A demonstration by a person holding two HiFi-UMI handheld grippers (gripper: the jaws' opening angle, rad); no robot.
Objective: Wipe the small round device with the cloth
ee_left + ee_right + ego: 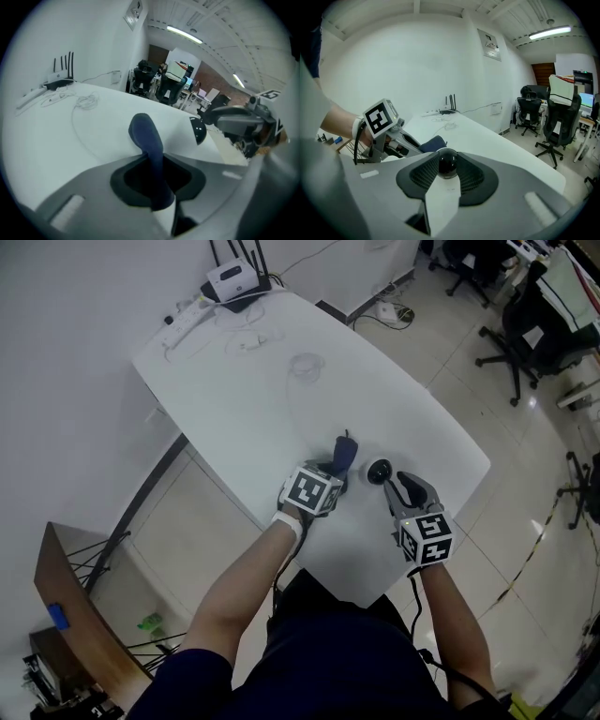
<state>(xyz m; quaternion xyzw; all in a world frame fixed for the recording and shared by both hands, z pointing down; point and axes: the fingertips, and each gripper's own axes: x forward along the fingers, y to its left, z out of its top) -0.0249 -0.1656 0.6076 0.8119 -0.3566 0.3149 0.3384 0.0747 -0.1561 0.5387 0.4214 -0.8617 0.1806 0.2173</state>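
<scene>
A dark blue cloth (347,451) sticks up from my left gripper (336,474), which is shut on it just above the white table (281,409). In the left gripper view the cloth (149,140) rises out of the jaws of the left gripper (157,185) as a rolled strip. The small round device (378,471), a glossy black ball shape, sits right of the cloth at the tips of my right gripper (394,484). From the right gripper view the device (448,163) is pinched between the dark pads of the right gripper (448,172), with the cloth (433,143) close behind it.
A white router (234,279) with black antennas, a power strip (187,320) and a loose coiled cable (305,364) lie at the table's far end. Office chairs (525,334) stand on the floor to the right. The near table edge (375,592) is close to the person's body.
</scene>
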